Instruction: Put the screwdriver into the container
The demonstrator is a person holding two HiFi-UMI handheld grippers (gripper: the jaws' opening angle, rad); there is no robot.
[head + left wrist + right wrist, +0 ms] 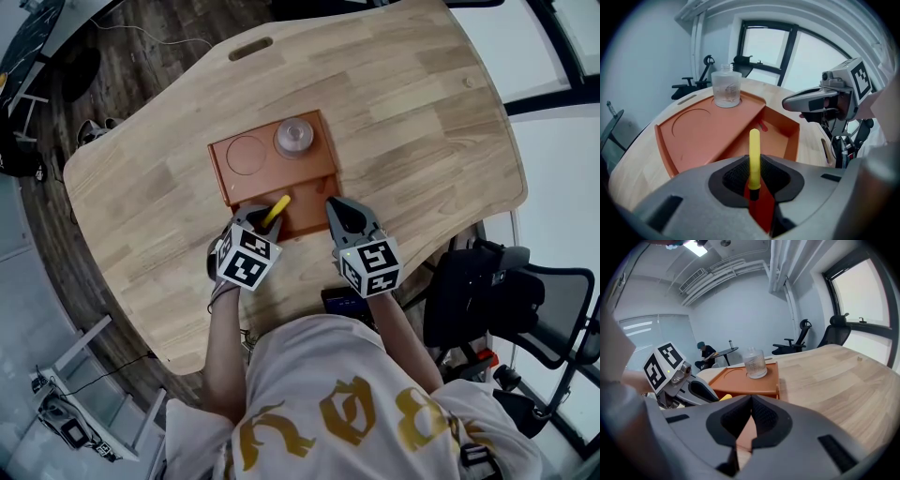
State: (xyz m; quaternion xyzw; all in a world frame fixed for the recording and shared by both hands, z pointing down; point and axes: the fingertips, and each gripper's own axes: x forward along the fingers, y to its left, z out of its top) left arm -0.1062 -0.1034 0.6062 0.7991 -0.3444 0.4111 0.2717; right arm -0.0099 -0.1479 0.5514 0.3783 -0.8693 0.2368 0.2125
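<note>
While left hand-held gripper [753,179] clamps screwdriver [754,152] (tip hidden), right hand-held gripper [750,409] sits closed

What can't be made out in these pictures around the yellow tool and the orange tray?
The screwdriver tip: left gripper view, hidden inside the left gripper's closed jaws.
Small red piece in the container's deep compartment: left gripper view, too small to identify.
Dark device at the table edge: head view, mostly covered by the right gripper and arm.
</note>
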